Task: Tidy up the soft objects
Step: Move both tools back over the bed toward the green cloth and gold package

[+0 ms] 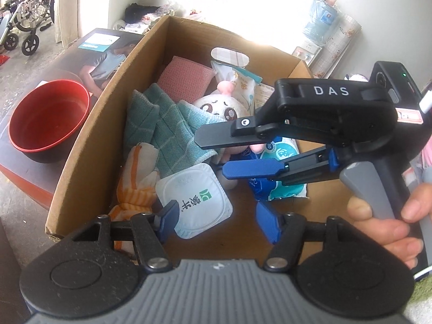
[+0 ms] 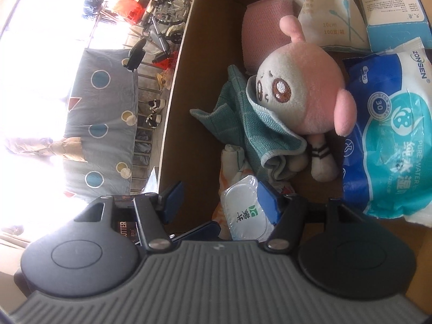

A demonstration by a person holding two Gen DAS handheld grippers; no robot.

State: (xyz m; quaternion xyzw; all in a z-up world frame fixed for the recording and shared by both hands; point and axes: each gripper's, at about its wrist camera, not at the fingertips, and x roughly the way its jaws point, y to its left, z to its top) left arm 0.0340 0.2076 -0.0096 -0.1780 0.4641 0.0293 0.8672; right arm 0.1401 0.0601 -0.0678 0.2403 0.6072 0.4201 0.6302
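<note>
A cardboard box [image 1: 81, 145] holds the soft things: a plush doll [image 2: 302, 86] lies near its middle, head partly tucked into a green towel [image 1: 164, 129], with a pink cloth [image 1: 183, 78] toward the far wall and a wet-wipes pack [image 2: 388, 140] against the doll's other side. A white mask packet [image 1: 194, 199] rests on a striped glove [image 1: 135, 178] at the near edge. The left gripper [image 1: 217, 216] hovers over the packet, jaws apart and empty. The right gripper [image 1: 216, 156], reaching in sideways, also has its jaws spread, holding nothing.
</note>
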